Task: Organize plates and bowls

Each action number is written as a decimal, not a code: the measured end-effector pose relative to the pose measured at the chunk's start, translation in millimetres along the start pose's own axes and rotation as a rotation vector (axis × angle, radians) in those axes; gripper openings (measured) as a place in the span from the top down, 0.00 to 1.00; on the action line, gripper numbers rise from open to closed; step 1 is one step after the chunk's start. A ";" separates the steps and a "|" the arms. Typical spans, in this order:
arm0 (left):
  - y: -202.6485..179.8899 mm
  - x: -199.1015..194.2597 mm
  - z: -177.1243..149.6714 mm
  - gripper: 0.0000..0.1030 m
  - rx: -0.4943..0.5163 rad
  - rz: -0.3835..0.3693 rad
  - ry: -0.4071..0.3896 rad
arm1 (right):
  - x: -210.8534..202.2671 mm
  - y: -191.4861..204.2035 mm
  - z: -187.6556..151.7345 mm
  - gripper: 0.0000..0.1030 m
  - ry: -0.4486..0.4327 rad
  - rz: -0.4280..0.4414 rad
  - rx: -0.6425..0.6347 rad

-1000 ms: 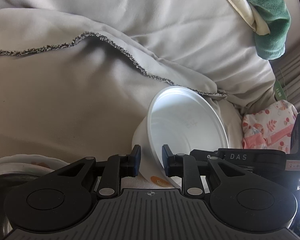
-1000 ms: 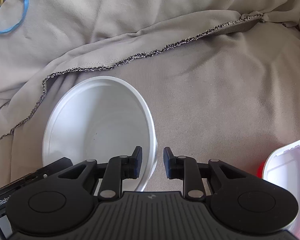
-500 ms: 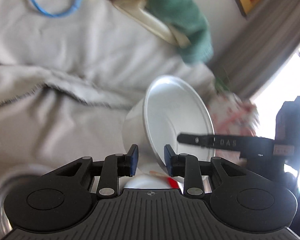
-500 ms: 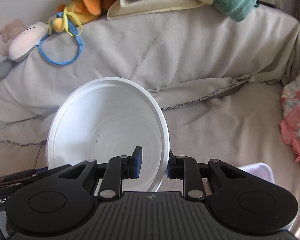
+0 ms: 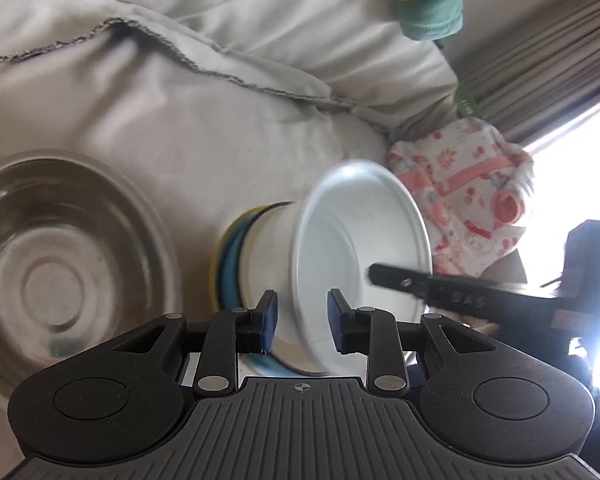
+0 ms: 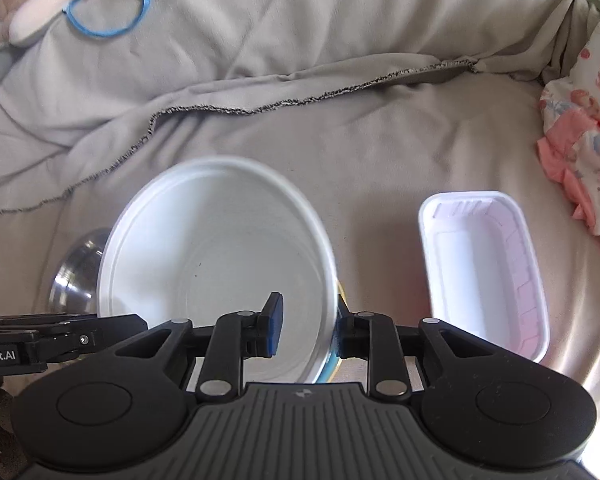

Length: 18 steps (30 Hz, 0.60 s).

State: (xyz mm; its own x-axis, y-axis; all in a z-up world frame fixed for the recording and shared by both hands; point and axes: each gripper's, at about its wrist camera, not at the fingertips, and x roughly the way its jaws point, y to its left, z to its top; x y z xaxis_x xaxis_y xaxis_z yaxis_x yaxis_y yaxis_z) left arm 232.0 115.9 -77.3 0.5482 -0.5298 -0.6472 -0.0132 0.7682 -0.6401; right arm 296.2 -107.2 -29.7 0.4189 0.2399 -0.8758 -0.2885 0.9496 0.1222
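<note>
1. The right gripper point(image 6: 306, 330) is clamped on the rim of the white bowl point(image 6: 216, 268), carrying it tilted
2. The left gripper point(image 5: 302, 322) straddles the same rim, pads apparently clear
3. Steel bowl point(image 5: 60, 256) and white tray point(image 6: 482, 272) lie apart, unstacked

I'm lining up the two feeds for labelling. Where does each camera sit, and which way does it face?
Left wrist: sits on the left tool, looking down along its fingers at the white bowl, the steel bowl and the grey blanket; the right tool's fingers enter from the right.
Right wrist: sits on the right tool, shut on the bowl's rim, beside the white tray; the left tool's tip shows at left.
Both show the white bowl, steel bowl and blanket.
</note>
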 end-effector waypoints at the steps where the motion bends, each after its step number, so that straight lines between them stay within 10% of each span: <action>1: 1.8 -4.7 -0.4 0.70 0.005 -0.007 -0.009 | -3.6 3.2 -0.2 0.74 -0.015 -0.020 -0.017; 6: 16.9 -52.7 -2.1 0.70 -0.013 -0.073 -0.113 | -33.4 23.4 5.0 0.66 -0.128 -0.109 -0.082; 10: 44.3 -101.4 -14.7 0.70 -0.027 0.084 -0.273 | -50.6 59.3 13.0 0.51 -0.208 -0.054 -0.158; 14: 81.0 -128.6 -32.9 0.70 -0.098 0.297 -0.343 | -32.7 115.0 18.4 0.48 -0.153 0.050 -0.260; 18: 119.5 -129.1 -38.1 0.70 -0.192 0.280 -0.319 | 15.9 168.2 23.6 0.48 -0.009 0.084 -0.319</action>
State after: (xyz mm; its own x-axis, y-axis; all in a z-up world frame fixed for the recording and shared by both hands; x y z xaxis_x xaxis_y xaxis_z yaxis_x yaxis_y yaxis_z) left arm 127.8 262.4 -86.1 0.7306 -0.1511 -0.6658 -0.3357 0.7697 -0.5431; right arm 274.6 61.1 -12.1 0.3893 0.3182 -0.8644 -0.5770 0.8158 0.0405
